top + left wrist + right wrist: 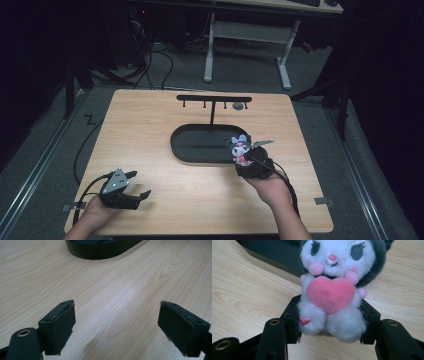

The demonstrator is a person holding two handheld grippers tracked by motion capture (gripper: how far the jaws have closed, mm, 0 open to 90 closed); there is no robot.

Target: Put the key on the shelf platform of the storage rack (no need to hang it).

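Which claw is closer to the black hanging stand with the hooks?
Right. The right claw holds the plush toy beside the black stand's tray. The left claw sits open near the table's front left corner, far from it.

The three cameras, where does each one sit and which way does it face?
High view: above the person's side, looking down on the table; both forearms show.
Left gripper view: on the left hand-held gripper, looking along open jaws across bare wood.
Right gripper view: on the right hand-held gripper, jaws clamping a plush toy.
All share the black tray.
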